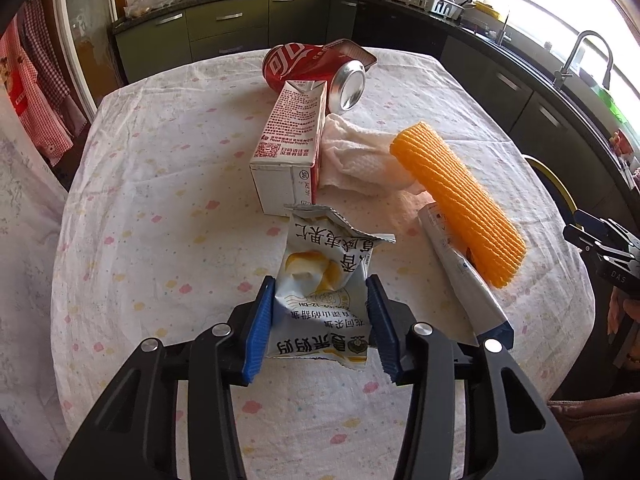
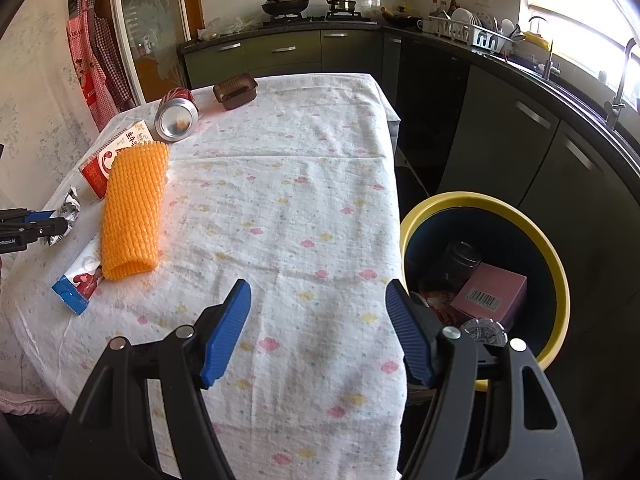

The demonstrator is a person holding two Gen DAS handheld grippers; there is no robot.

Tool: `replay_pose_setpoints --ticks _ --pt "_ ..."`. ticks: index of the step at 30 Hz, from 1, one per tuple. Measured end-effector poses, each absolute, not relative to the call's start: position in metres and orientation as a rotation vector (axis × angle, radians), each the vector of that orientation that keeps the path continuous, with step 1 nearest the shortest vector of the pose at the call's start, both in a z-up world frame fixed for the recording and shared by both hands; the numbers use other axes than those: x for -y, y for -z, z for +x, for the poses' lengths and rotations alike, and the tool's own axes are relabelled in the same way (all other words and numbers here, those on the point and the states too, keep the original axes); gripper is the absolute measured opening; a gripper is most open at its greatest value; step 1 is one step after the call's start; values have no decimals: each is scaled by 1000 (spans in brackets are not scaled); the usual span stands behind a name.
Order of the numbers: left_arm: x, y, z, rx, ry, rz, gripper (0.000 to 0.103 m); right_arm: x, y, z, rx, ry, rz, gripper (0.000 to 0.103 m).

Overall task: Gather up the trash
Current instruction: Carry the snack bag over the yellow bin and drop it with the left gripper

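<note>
Left gripper (image 1: 320, 320) clamped on wrapper (image 1: 326, 280). Bin (image 2: 560, 264) sat off table's far side, beside right gripper (image 2: 320, 328), which gaped empty, way nearer.

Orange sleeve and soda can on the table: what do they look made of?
Orange sleeve: apparently soft foam netting, matte, judging by its ribbed open mesh and hollow end. Soda can: likely thin aluminium, glossy red print, with a bare mirror-bright concave base facing the camera.

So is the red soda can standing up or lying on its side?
On its side. The soda can lies on the tablecloth, its round silver end facing sideways.
</note>
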State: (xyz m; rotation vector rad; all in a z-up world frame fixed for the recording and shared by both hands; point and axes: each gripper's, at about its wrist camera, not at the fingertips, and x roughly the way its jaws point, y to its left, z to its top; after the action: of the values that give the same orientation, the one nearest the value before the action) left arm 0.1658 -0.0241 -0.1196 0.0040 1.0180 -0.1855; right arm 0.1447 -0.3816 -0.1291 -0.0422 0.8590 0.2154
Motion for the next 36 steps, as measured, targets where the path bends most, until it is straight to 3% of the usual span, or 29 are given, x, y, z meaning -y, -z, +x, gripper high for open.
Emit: replay_pose_setpoints --ticks 17,26,36 --pt "104 64 156 -912 390 112 46 412 127 124 -830 -139 15 66" --pt "232 50 184 -889 637 198 46 499 127 82 -802 62 139 66" --pt "387 77 222 -964 803 295 46 552 143 68 -790 127 237 66"
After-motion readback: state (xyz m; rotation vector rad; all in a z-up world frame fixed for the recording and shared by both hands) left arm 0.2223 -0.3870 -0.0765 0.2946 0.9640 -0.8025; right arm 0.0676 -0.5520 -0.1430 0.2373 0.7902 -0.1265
